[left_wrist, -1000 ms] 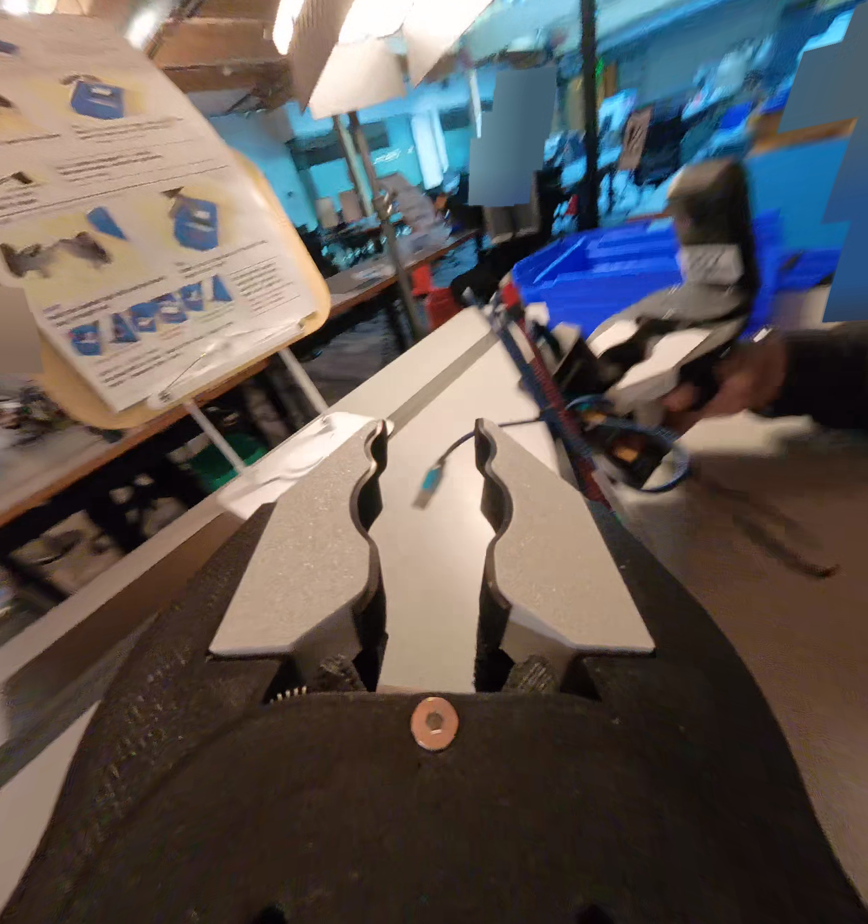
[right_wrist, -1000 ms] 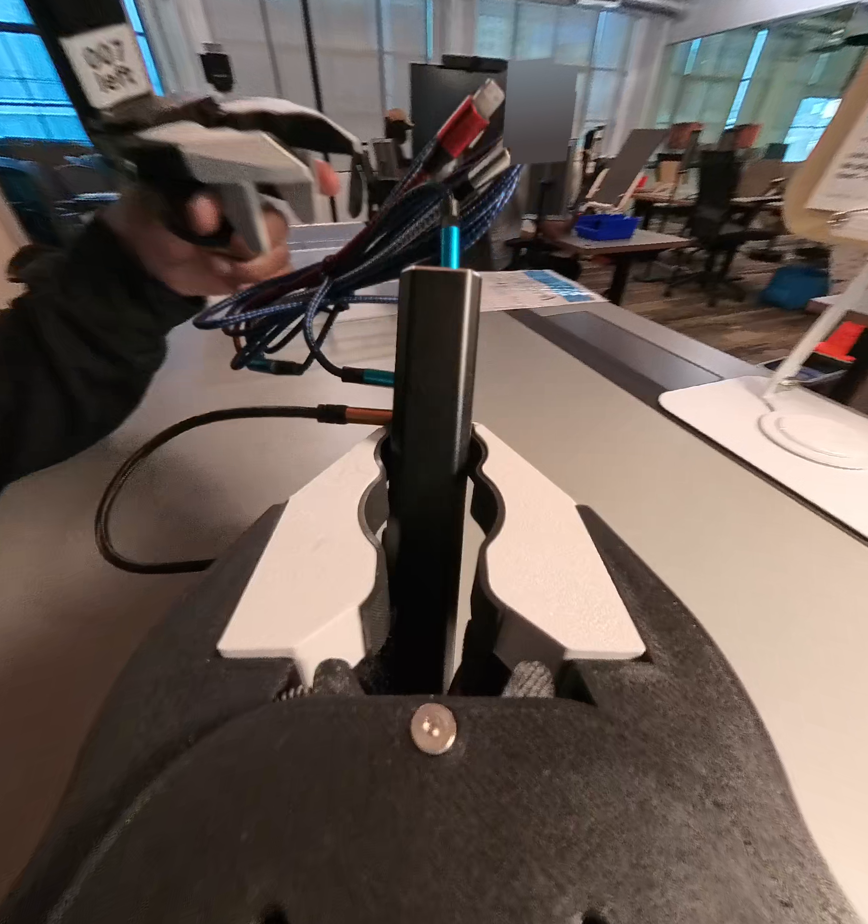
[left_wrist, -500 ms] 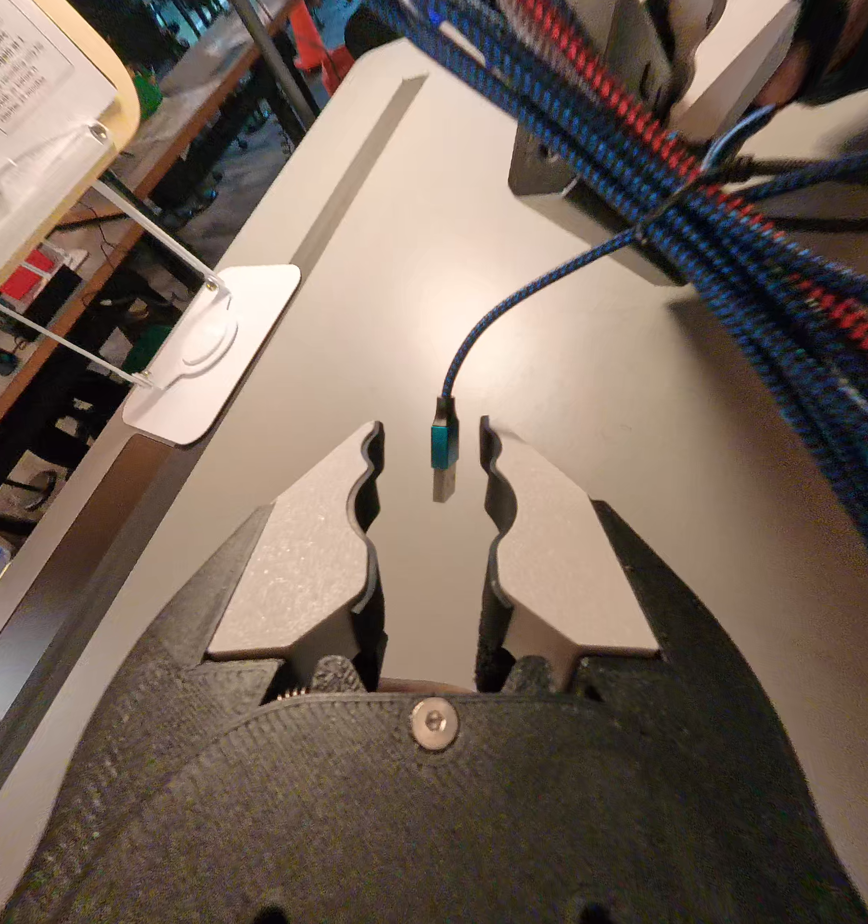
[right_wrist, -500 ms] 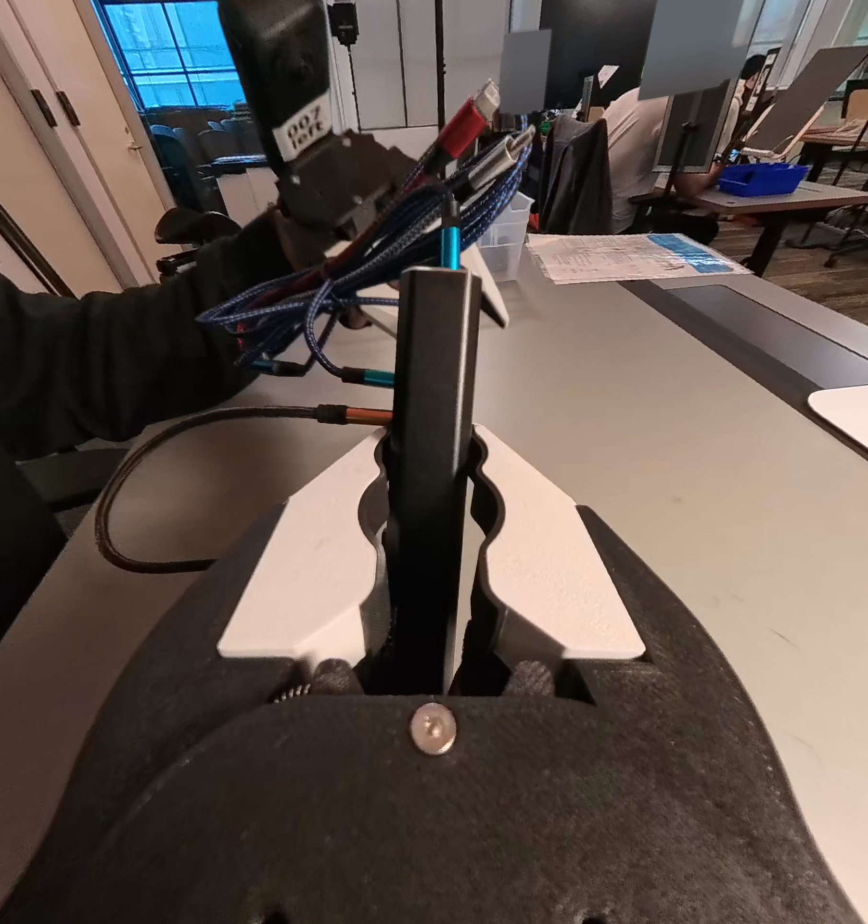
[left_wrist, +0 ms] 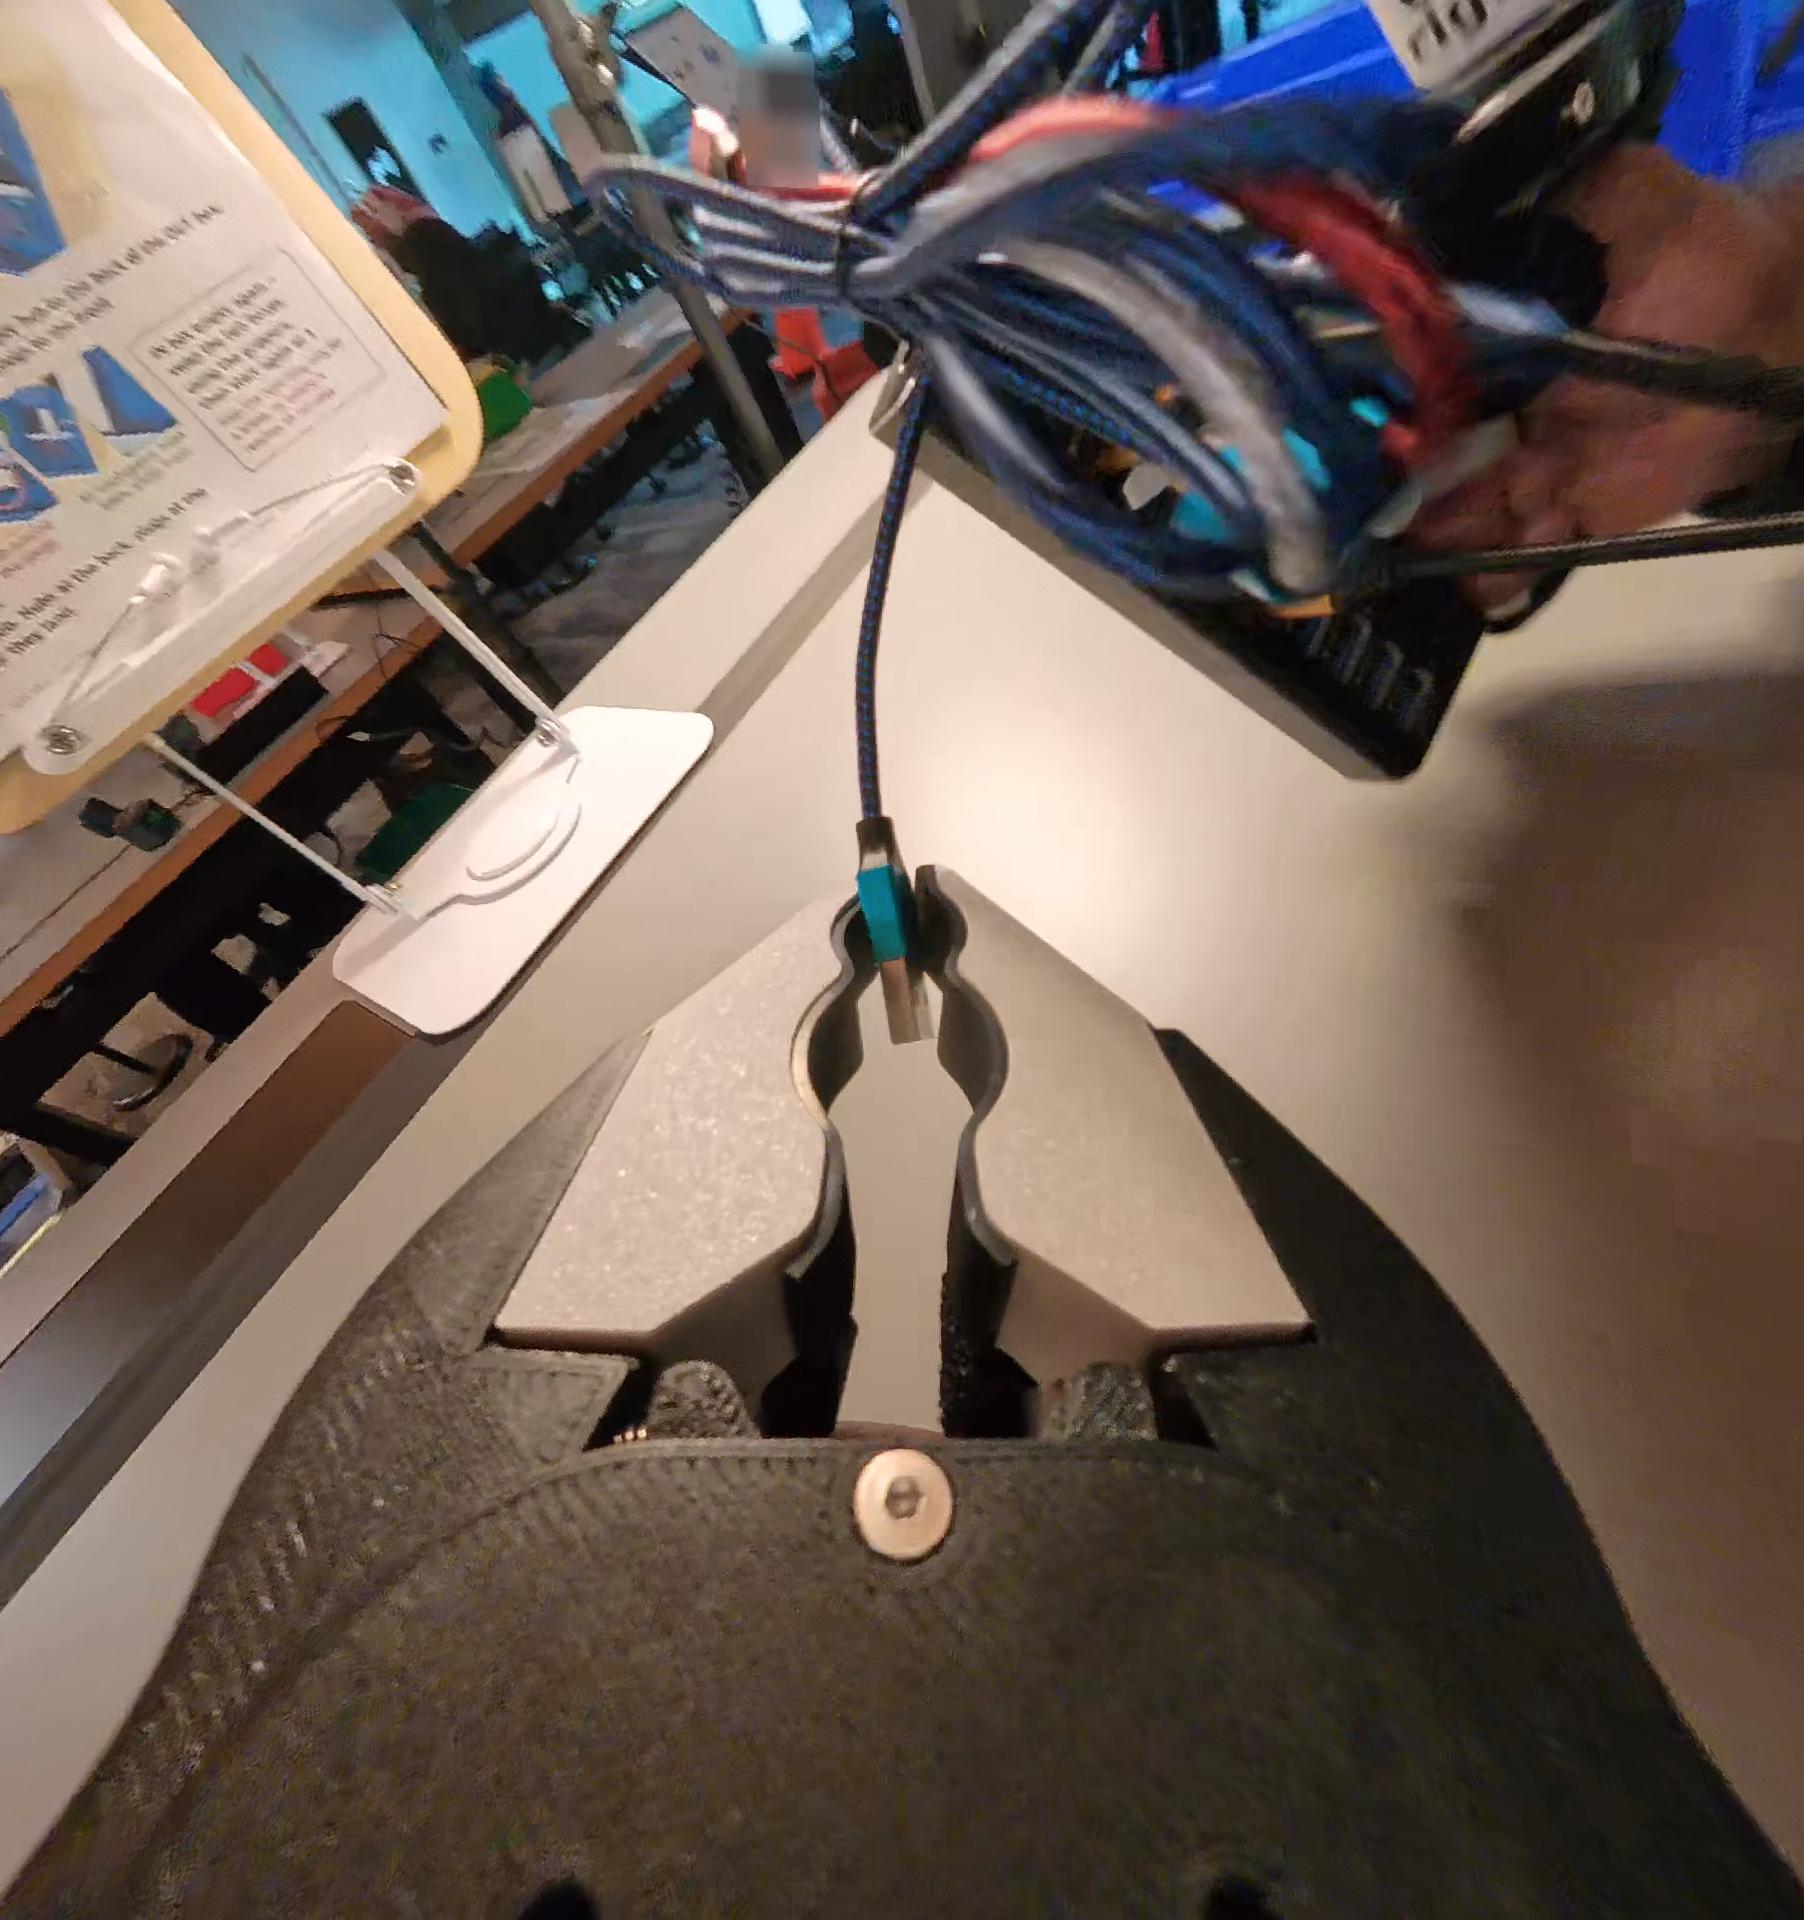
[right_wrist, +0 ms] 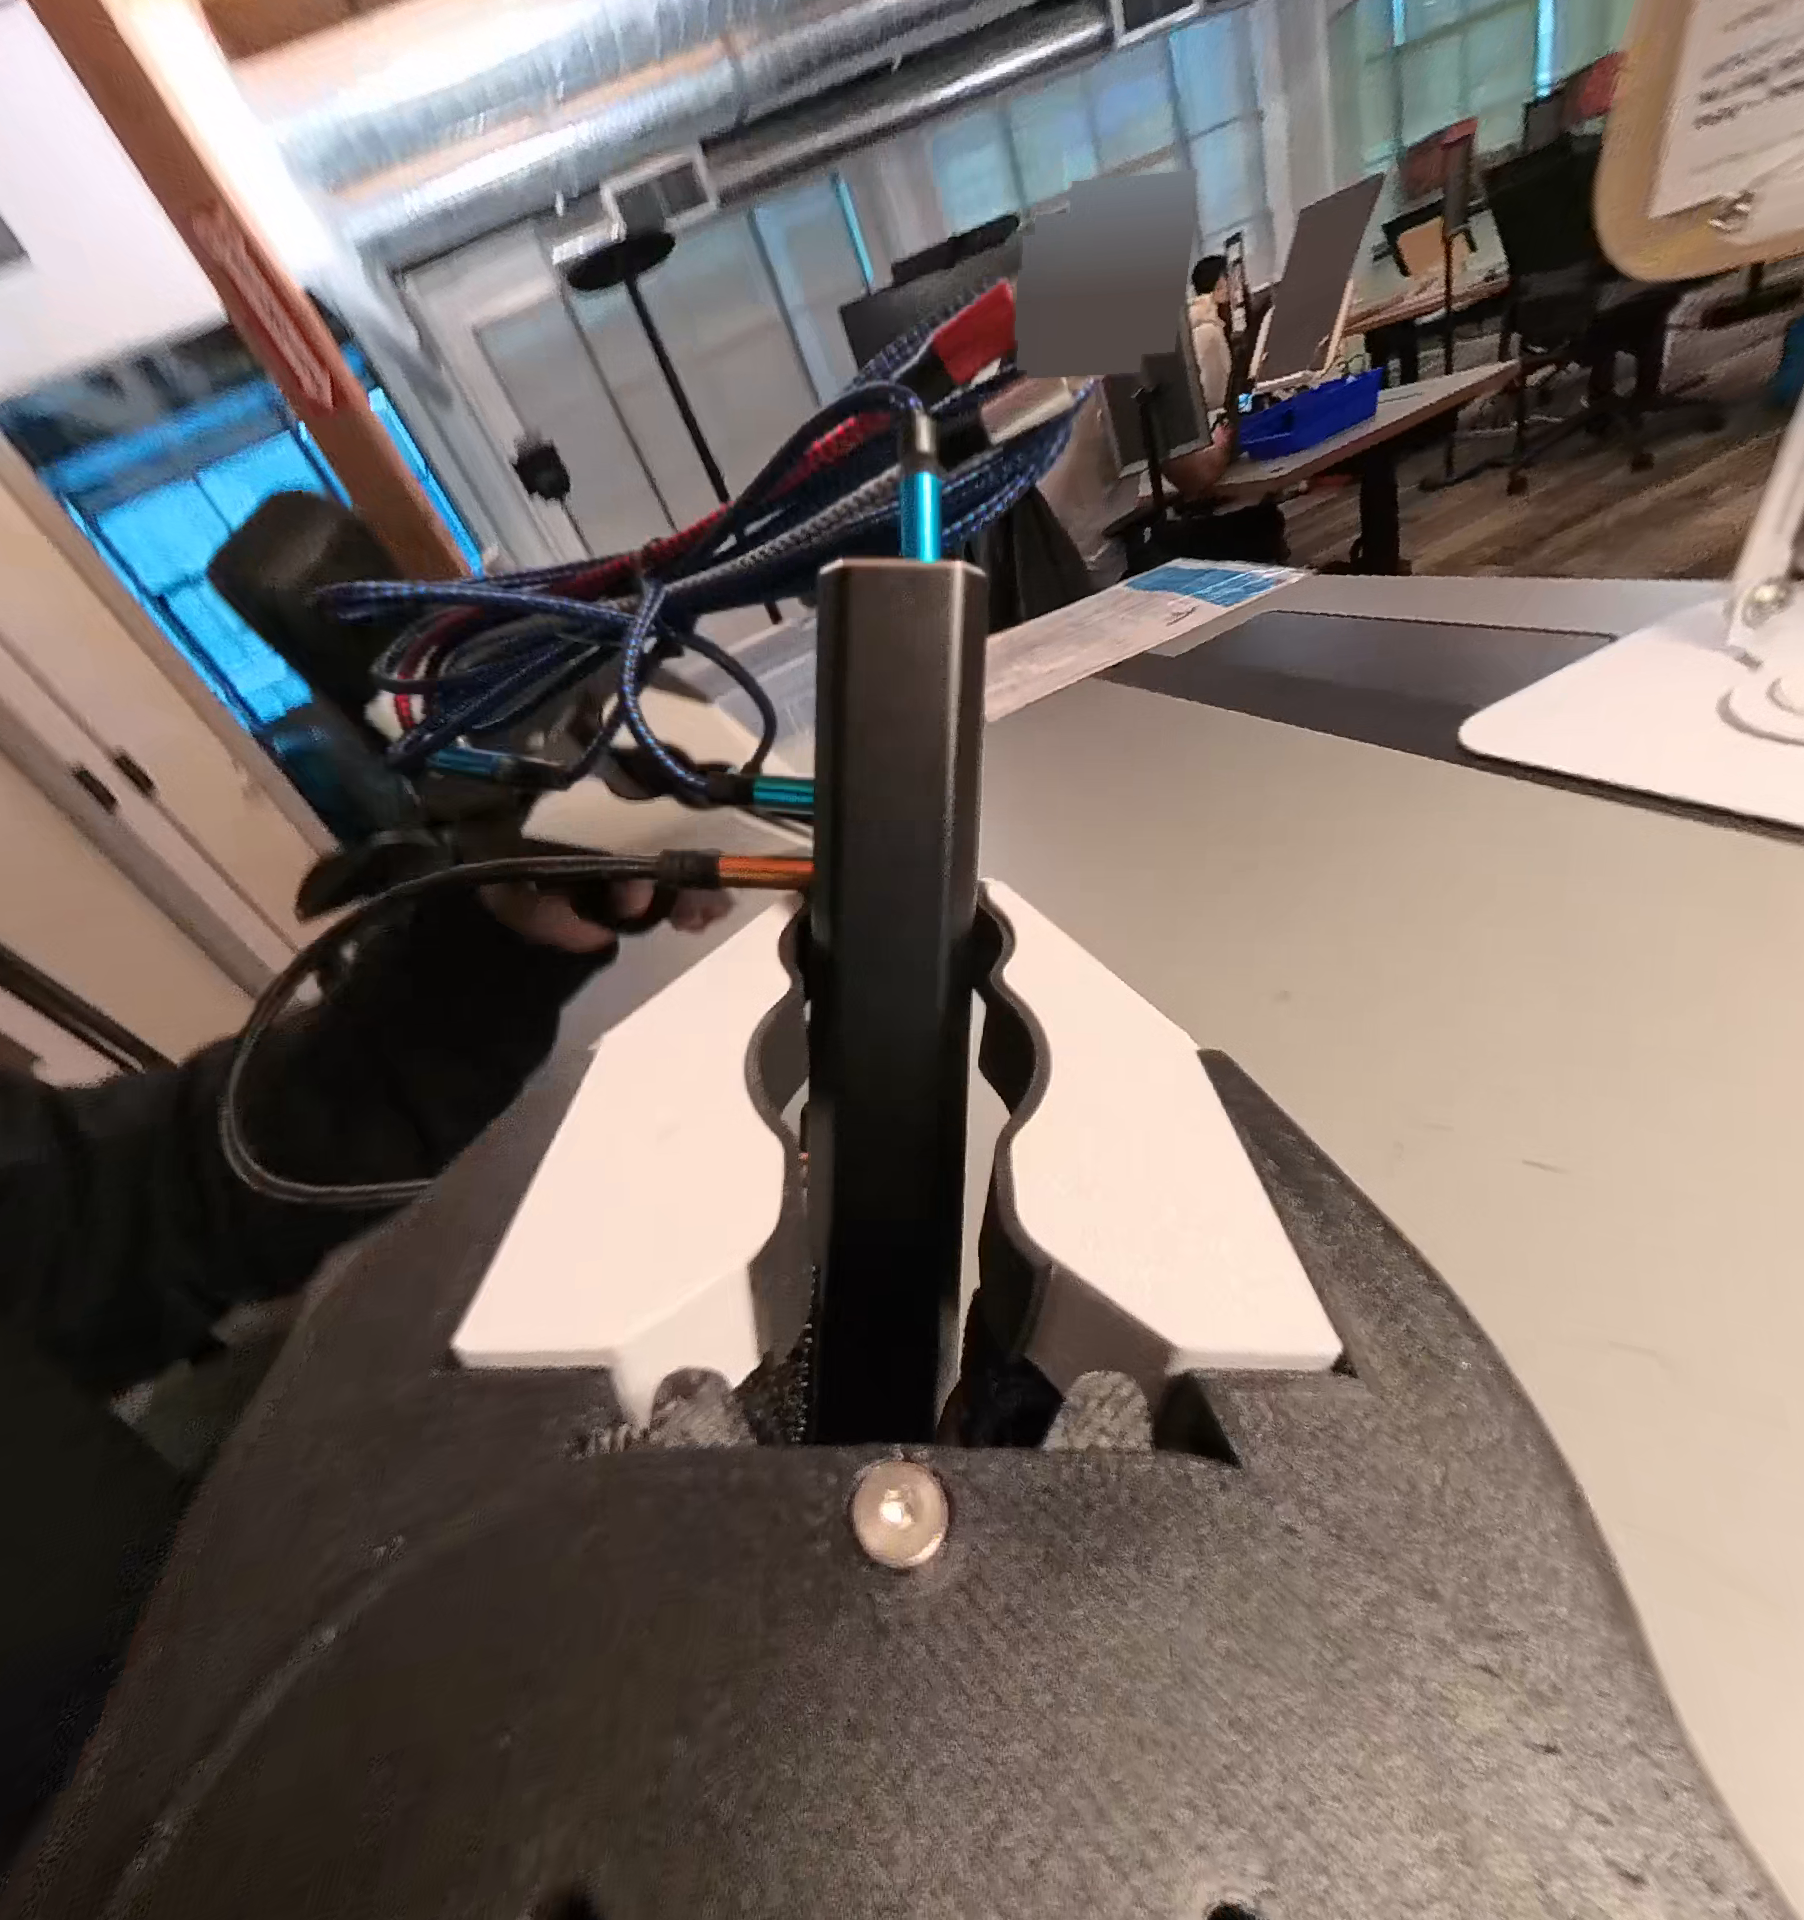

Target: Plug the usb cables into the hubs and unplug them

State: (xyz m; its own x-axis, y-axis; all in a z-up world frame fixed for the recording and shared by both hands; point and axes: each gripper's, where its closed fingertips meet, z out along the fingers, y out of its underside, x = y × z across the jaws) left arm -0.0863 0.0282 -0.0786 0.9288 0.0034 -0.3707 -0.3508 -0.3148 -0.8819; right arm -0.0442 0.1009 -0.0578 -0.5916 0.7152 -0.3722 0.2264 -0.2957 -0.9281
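My left gripper (left_wrist: 890, 902) is shut on the teal plug (left_wrist: 883, 914) of a blue braided USB cable (left_wrist: 882, 613); the plug's metal tip points back between my fingers. The cable hangs from a tangled bundle of blue and red cables (left_wrist: 1168, 312) on the black USB hub (left_wrist: 1324, 665), held in the air at upper right. My right gripper (right_wrist: 893, 920) is shut on that black hub (right_wrist: 898, 831), which stands upright between the fingers. Teal plugs (right_wrist: 919, 509) and an orange plug (right_wrist: 763, 868) are seated in the hub. The cable bundle (right_wrist: 607, 623) spreads to its left.
A grey table (left_wrist: 1137, 831) lies below. A white stand base (left_wrist: 534, 862) carrying an instruction sheet board (left_wrist: 150, 416) stands at the table's left edge; it shows in the right wrist view (right_wrist: 1687, 727) too. A sleeved arm (right_wrist: 202, 1164) reaches in at left. Desks and people fill the background. Spacing between my two grippers at the tips: around 9 cm.
My left gripper has closed on the hanging teal plug, which was loose between the open fingers before. The hub and cable bundle have been lifted and tilted.
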